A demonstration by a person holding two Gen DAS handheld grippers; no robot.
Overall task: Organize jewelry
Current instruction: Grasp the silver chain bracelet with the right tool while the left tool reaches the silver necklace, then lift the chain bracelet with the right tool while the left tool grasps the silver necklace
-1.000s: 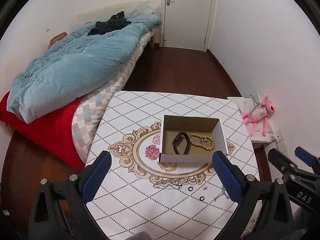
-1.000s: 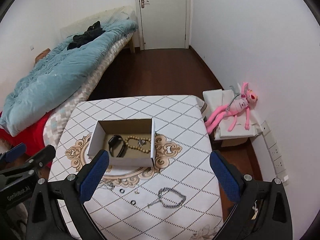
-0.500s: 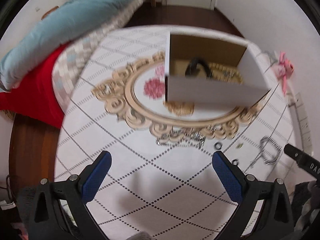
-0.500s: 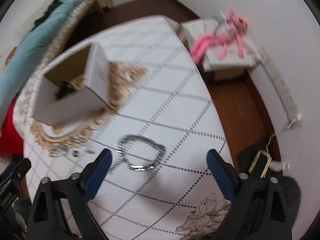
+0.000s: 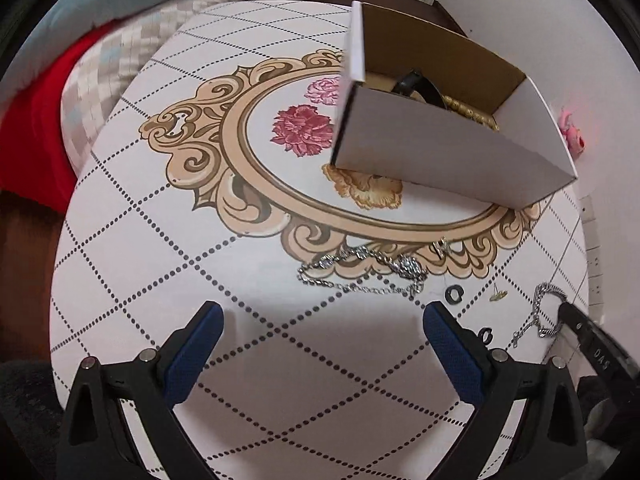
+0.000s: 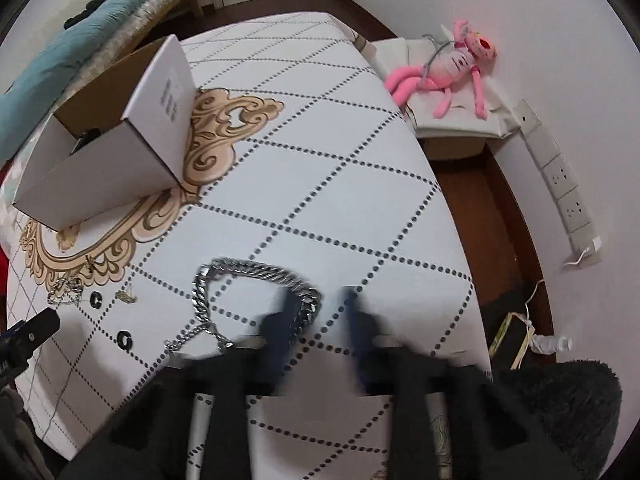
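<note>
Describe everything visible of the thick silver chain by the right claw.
The thick silver curb-link chain looks like polished metal. It lies flat on the white diamond-patterned tablecloth in an open loop, a thinner tail trailing toward the near edge. The right claw, motion-blurred, straddles its right end; contact is unclear.

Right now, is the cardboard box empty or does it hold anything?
Not empty. The cardboard box stands open-topped, holding a black band and gold beads.

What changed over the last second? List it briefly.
Both tongs dropped toward the patterned white table. Right tongs closed on the chunky silver chain bracelet; left tongs, empty, narrowed slightly. White cardboard box and thin silver necklace stayed put.
</note>
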